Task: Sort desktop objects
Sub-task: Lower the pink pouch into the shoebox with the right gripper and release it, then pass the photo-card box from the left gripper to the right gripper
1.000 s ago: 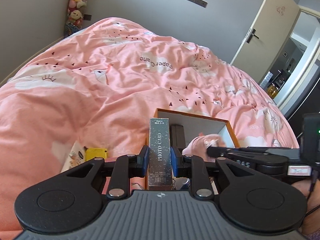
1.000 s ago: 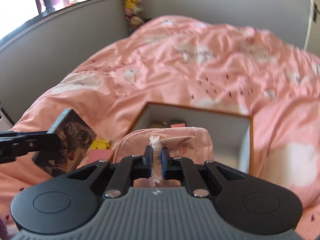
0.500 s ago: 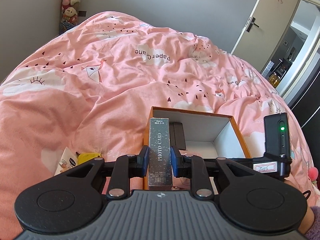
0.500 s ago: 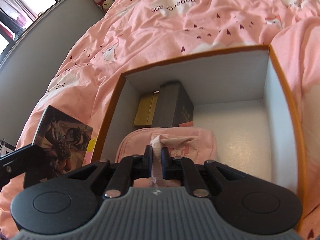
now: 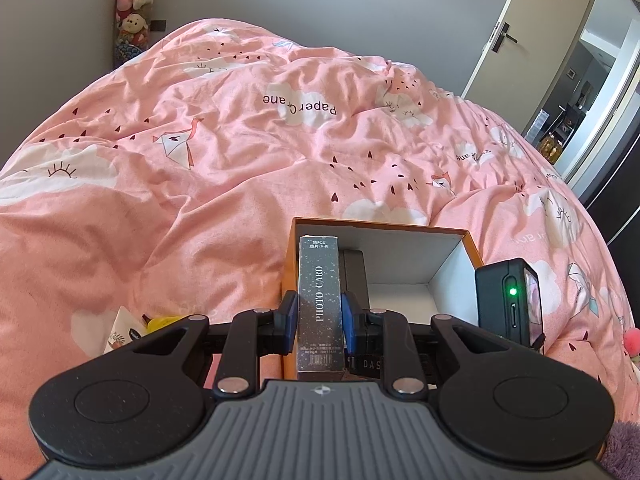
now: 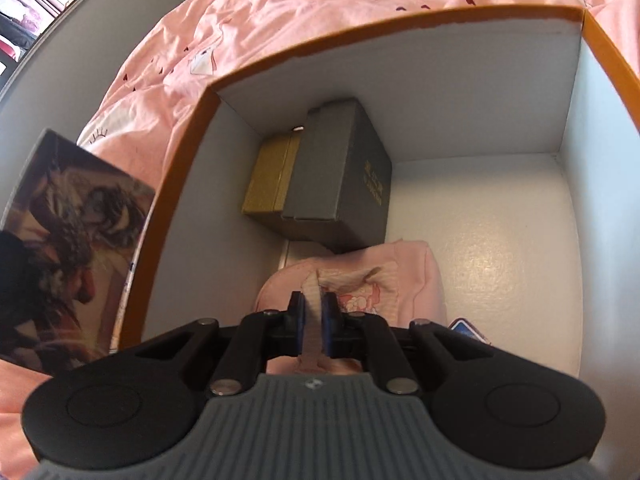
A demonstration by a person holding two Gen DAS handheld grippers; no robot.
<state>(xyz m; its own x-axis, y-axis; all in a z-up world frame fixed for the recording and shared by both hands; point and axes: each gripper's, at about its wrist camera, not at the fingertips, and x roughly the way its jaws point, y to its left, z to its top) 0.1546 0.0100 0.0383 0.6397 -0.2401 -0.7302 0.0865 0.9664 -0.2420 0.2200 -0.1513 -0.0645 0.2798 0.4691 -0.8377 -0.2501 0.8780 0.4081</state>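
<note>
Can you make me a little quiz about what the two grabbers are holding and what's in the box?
1. True or false: the left gripper is shut on a card box that says PHOTO CARD.
2. What is the right gripper pinching? A) a yellow toy B) a pink pouch C) a key
3. Fill in: inside the orange box, in the far left corner, a gold box stands beside a ____ box.

Key: 1 true. 2 B, by its fabric tab, low inside the orange box. 3 grey.
</note>
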